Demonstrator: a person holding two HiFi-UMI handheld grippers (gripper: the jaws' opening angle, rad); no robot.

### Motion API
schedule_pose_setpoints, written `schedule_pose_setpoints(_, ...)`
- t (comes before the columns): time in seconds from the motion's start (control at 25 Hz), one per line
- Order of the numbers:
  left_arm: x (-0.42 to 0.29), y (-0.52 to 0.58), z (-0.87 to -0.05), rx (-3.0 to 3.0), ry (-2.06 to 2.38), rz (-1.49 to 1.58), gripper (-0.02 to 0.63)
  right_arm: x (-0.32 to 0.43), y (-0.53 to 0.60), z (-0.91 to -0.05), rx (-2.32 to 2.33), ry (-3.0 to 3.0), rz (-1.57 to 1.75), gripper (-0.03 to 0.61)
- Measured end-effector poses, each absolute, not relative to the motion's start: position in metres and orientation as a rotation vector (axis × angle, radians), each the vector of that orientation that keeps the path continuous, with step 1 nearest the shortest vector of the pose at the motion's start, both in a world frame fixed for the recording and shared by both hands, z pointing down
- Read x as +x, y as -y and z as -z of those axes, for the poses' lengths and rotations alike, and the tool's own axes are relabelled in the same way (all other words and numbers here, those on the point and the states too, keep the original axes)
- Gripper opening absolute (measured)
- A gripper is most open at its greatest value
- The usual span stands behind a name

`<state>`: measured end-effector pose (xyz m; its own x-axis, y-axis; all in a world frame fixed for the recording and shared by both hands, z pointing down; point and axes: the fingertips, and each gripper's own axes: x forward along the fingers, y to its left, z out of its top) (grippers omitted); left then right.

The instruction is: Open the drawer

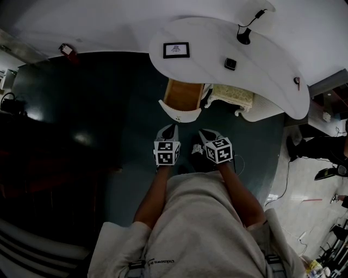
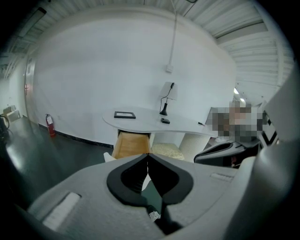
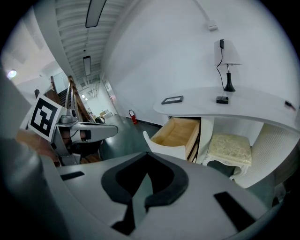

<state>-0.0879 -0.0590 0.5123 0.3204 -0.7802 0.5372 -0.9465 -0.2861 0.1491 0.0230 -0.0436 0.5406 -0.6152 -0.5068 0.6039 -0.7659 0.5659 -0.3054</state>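
White-fronted wooden drawer (image 1: 181,101) stands open at 12 o'clock; left gripper (image 1: 173,126) and right gripper (image 1: 202,132), closed and empty, could nudge it shut.

1. This is a large hall dressed up as a room at home, more a studio or test space than a lived-in house.
2. The home part: a curved white worktop (image 1: 217,40) stands against a plain white wall (image 2: 93,70). It carries a picture frame (image 1: 176,50) and a small lamp (image 1: 244,37). A wooden drawer (image 1: 182,95) is pulled out beneath it, beside a padded stool (image 1: 232,96).
3. The hall part: a ribbed ceiling (image 3: 70,26) with a strip light (image 3: 95,11), a dark glossy floor (image 1: 81,108), and a red fire extinguisher (image 2: 49,125) at the foot of the wall.
4. To one side a loose cable (image 1: 286,179) trails over paler flooring.
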Motion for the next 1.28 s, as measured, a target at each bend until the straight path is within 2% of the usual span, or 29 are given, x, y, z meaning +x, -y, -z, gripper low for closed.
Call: schedule_pose_setpoints(1.28,-0.065,0.059,-0.517,2.188,1.478,-0.531,0.011,0.046,0.052,-0.541,1.102,2.327,-0.727,0.015)
